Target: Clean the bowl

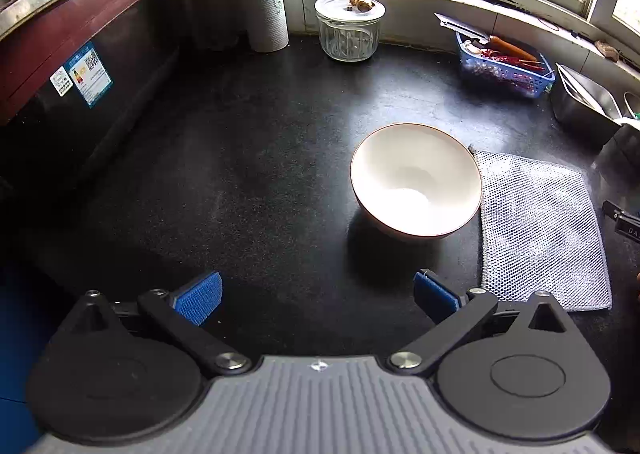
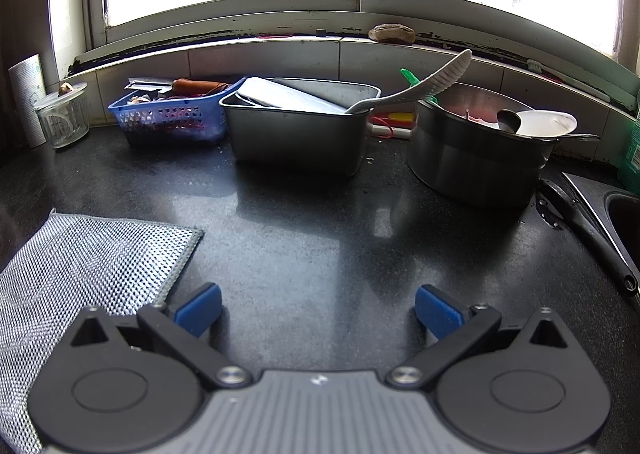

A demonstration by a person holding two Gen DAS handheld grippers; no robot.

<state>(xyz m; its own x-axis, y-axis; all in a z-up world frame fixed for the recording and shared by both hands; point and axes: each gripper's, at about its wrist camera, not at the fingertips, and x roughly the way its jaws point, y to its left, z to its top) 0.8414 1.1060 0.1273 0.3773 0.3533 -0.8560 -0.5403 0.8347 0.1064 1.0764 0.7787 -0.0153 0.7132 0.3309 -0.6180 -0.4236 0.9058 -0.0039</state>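
Both sets of jaws are spread wide with nothing held, so no grab is started yet. The left gripper (image 1: 318, 296) is hung over the dark counter (image 1: 240, 173), near side of the white bowl (image 1: 416, 179). A mesh cloth (image 1: 540, 230) is laid touching the bowl's right, probably staged for wiping; the right gripper (image 2: 318, 312) is parked just right of it.

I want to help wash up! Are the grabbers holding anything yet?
Nothing. The left hand-held gripper and right hand-held gripper are open; the round white ceramic bowl sits untouched.
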